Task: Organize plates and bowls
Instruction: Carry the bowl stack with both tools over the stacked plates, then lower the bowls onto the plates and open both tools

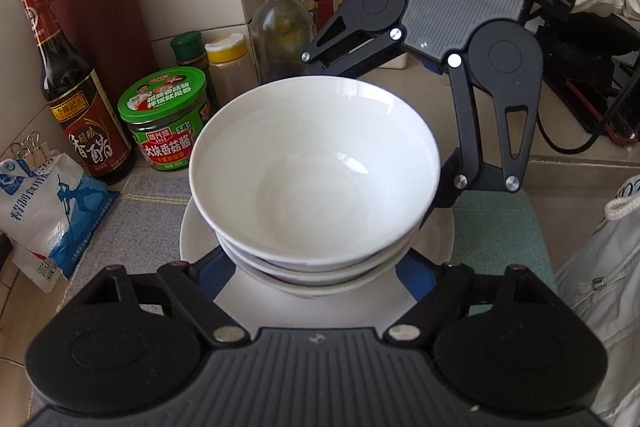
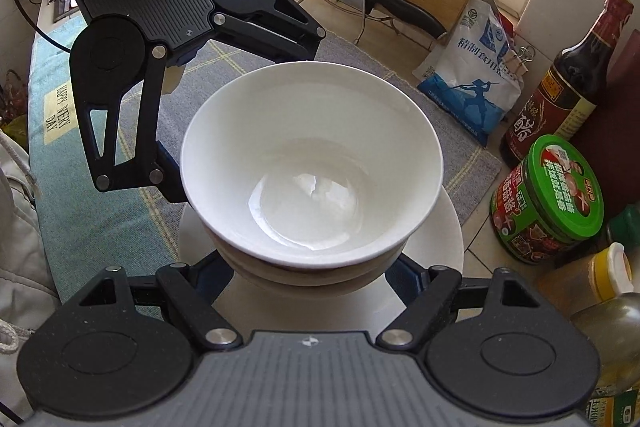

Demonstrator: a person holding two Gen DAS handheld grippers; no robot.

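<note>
Evidently both grippers are clamped on one white plate (image 1: 200, 239) from opposite sides: the left gripper (image 1: 316, 291) at its near edge, the right gripper (image 2: 316, 287) at the far one, jaws part-way apart around the stack's foot (fingertips hidden under the bowls). Three nested bowls (image 1: 316, 163) sit on that plate, over a grey placemat (image 2: 400, 91) beside a green-lidded jar (image 1: 168, 119). Stacking looks finished; setting the stack in its place remains, I judge.

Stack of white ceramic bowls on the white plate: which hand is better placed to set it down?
Left gripper, marginally. Both grippers' fingers flank the stack of white ceramic bowls, but the green-lidded sauce jar and yellow-capped bottle crowd the right gripper.
</note>
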